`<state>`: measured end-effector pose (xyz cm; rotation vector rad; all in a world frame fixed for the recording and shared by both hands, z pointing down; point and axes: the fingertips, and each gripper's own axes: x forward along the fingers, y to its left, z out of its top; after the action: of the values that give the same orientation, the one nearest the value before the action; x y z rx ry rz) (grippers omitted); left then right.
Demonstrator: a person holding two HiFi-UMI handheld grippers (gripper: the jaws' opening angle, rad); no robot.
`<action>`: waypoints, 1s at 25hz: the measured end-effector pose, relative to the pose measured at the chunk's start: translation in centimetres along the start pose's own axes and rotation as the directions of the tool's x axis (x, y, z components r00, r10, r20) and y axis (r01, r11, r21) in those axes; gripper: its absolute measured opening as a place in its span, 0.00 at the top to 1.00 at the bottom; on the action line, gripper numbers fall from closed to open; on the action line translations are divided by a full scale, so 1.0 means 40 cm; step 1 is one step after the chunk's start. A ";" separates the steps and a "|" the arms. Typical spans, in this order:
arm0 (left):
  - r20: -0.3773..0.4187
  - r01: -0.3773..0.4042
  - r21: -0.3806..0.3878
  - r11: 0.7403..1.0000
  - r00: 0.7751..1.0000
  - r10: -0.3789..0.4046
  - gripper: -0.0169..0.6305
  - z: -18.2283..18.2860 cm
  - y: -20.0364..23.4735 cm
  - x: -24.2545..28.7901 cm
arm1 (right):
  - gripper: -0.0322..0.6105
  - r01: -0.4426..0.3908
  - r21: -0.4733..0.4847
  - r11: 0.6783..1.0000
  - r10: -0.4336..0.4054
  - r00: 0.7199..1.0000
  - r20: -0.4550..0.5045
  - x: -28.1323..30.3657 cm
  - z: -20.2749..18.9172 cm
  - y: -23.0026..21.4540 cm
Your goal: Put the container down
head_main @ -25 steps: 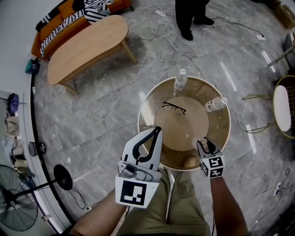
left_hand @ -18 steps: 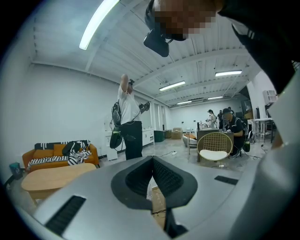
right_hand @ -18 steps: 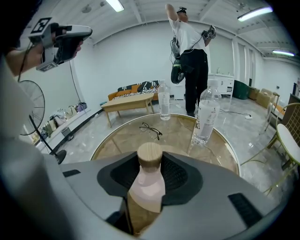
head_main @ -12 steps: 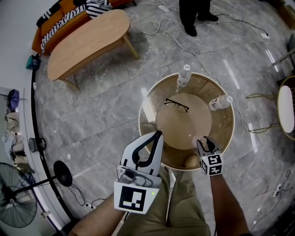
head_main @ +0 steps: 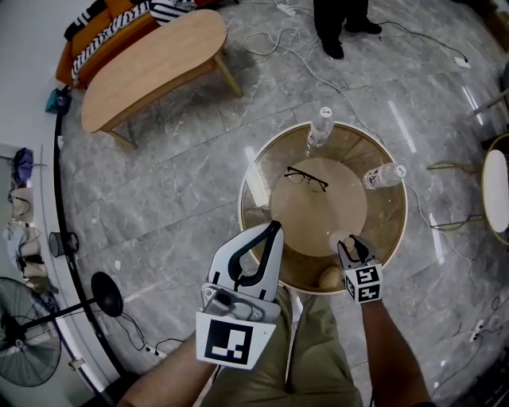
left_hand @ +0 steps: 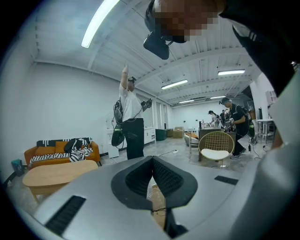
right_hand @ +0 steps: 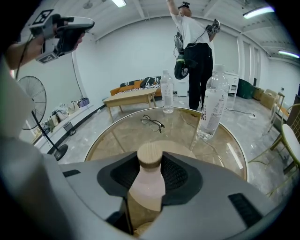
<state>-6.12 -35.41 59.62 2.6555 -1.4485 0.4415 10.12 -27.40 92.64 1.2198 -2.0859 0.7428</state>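
Observation:
The container (right_hand: pixel 149 187) is a pale frosted bottle with a round wooden lid (right_hand: pixel 151 155). My right gripper (right_hand: pixel 151 164) is shut on it just below the lid, over the near edge of the round glass table (head_main: pixel 248 171). In the head view the right gripper (head_main: pixel 352 243) hides most of it; a tan rounded part (head_main: pixel 328 278) shows beside the marker cube. My left gripper (head_main: pixel 273 230) is raised left of the table's near edge, jaws shut with nothing between them (left_hand: pixel 152 165).
On the table lie black glasses (head_main: pixel 306 178) and stand two clear water bottles, one at the far rim (head_main: pixel 320 127), one at the right (head_main: pixel 384 176). A wooden coffee table (head_main: pixel 151 67), a sofa (head_main: pixel 103 32), a standing person (head_main: pixel 338 24), floor cables and a fan (head_main: pixel 28 350) surround it.
The head view has shifted slightly, so the table sits a little higher in frame. Both grippers keep nearly the same places, and the right one still grips the container.

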 end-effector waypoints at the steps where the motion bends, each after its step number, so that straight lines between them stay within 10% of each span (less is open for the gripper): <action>1: 0.000 0.001 0.003 1.000 1.000 -0.001 0.95 -0.001 -0.002 0.002 | 0.71 -0.004 -0.008 1.000 0.004 1.000 -0.003 0.003 -0.004 0.001; 25: 0.024 0.010 0.022 1.000 1.000 -0.010 0.95 0.058 -0.012 -0.052 | 0.59 -0.027 -0.001 1.000 0.027 0.997 -0.070 -0.024 -0.004 0.031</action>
<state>-6.27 -33.97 56.82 2.6926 -1.4448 0.4279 9.44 -26.22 91.83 1.1504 -2.0487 0.7851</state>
